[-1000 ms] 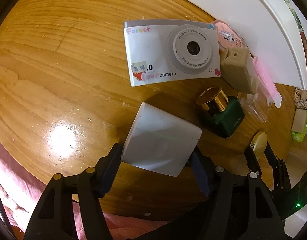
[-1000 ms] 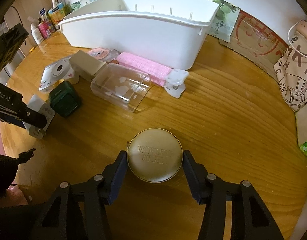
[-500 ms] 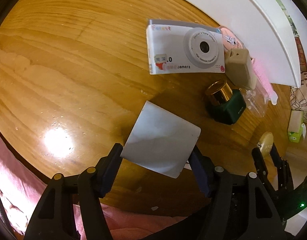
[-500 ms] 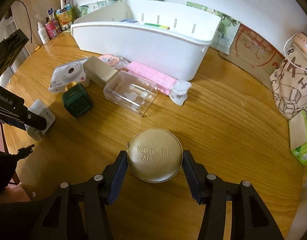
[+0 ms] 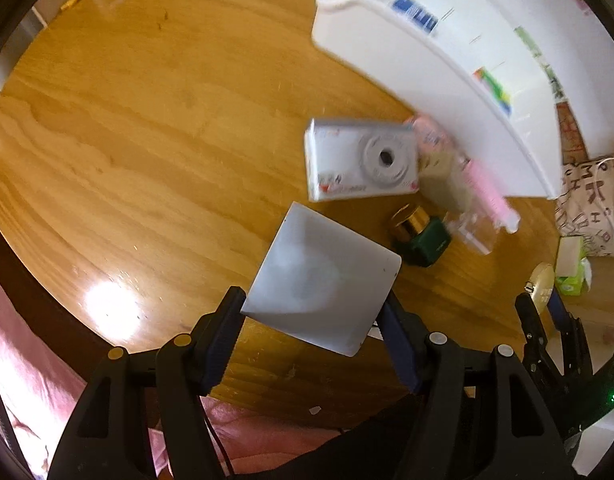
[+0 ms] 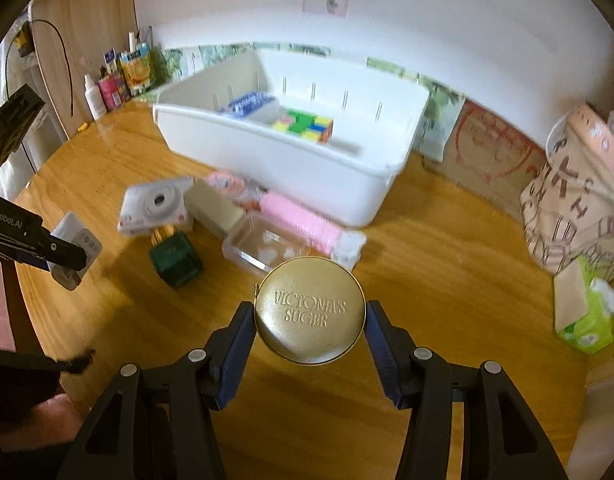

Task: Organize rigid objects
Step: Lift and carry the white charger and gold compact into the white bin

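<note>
The left gripper (image 5: 313,312) was clamped on a flat white square object (image 5: 321,282) at lower centre, tilted above the wooden table (image 5: 127,128). A white toy camera (image 5: 361,164) lay right of centre, beside a gold-capped green bottle (image 5: 419,234). The white bin (image 5: 435,80) occupied the upper right (contents blurred).

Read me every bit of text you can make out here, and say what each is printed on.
"VICTORIA'S SUGER": embossed on the gold round tin held in the right gripper.
"enRobot.AI", start cut off: on the left gripper.
Print on the toy camera and the tote bag: too blurred to read.
</note>
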Motion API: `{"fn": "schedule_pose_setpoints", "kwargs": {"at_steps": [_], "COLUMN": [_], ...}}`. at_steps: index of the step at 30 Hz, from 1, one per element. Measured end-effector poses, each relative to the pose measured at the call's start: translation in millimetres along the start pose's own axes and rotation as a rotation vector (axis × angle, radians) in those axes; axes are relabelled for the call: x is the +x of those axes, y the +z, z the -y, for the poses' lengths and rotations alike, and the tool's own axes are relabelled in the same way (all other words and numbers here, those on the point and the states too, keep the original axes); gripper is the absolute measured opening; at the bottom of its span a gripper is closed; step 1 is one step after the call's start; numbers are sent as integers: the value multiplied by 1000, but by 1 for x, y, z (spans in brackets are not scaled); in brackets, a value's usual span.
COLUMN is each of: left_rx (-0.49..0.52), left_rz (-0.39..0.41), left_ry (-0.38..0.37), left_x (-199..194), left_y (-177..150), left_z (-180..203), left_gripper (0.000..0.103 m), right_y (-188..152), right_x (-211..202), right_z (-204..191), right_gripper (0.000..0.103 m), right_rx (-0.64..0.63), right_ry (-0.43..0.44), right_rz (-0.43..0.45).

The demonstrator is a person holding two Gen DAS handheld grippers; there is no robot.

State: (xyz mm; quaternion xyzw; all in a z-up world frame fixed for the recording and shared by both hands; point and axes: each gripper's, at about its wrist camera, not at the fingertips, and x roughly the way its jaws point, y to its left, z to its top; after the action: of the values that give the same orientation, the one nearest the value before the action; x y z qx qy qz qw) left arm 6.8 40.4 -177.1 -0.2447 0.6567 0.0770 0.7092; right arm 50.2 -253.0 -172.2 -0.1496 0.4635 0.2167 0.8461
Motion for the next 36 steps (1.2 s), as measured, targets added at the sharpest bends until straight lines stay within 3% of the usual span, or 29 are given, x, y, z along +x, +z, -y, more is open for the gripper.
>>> {"fn": "schedule_pose_setpoints", "kwargs": {"at_steps": [12,21,31,36], "left_rx": [114,160,310,371], "left_rz": [228,348,431,484], "left_ry": [-32,-73,-105,-131], "left_x": [-83,-99,-102,-95], "left_y": [31,63,72,77], "left_z": [51,94,135,150], "left_gripper": [69,69,69,69], "right_y": [49,74,89,95], "right_x": [-25,-33,-35,-24], "right_z": [-2,2,16,21], "right_gripper": [56,56,56,56], "right_rx": [-52,-74,-28,-5], "right_ry": [5,-4,-47,-41], "right_rz": [149,260,404,420]}}
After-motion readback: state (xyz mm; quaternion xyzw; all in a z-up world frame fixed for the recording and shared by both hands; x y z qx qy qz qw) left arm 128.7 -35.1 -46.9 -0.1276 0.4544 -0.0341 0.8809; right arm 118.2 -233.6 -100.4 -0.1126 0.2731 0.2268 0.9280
